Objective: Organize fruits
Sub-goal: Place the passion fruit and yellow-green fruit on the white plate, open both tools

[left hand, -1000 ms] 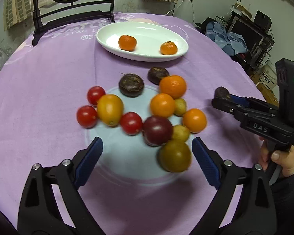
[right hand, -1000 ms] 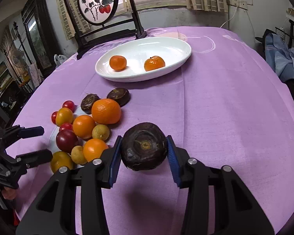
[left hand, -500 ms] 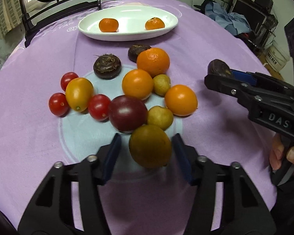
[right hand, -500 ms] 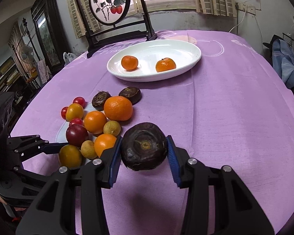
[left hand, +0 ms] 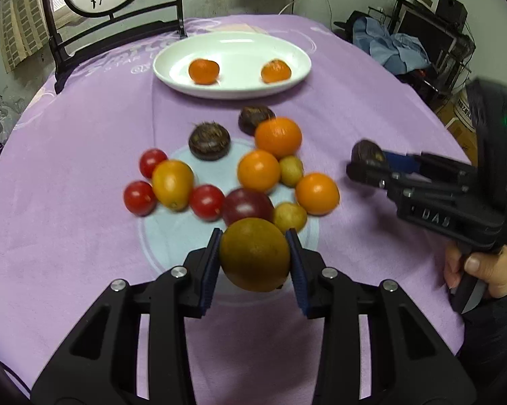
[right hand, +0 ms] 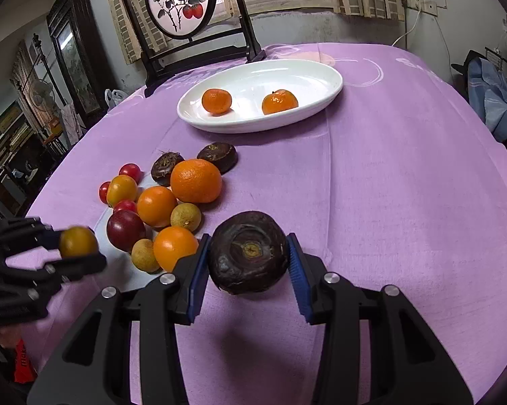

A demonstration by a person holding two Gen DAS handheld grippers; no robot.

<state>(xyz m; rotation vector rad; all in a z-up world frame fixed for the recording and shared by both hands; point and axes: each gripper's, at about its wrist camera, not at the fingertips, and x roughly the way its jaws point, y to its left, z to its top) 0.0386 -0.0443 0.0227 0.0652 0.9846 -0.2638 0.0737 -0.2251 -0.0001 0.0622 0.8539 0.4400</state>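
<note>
My left gripper [left hand: 254, 260] is shut on a yellow-brown round fruit [left hand: 254, 253] and holds it above the cloth, just in front of the fruit pile [left hand: 253, 172]. It also shows in the right wrist view [right hand: 78, 241]. My right gripper [right hand: 248, 260] is shut on a dark brown water chestnut [right hand: 248, 251], held above the purple cloth to the right of the pile. It shows in the left wrist view [left hand: 368, 155]. A white oval plate [left hand: 297, 57] at the back holds two small oranges [left hand: 203, 71].
The pile has oranges, red tomatoes, a dark plum, small yellow-green fruits and two water chestnuts [left hand: 208, 141]. A dark chair with a round painted panel [right hand: 180, 3] stands behind the table. Clutter [left hand: 405, 50] lies off the right edge.
My left gripper closed on the yellow-brown fruit and lifted it off the cloth. My right gripper kept hold of the water chestnut and shifted slightly.
</note>
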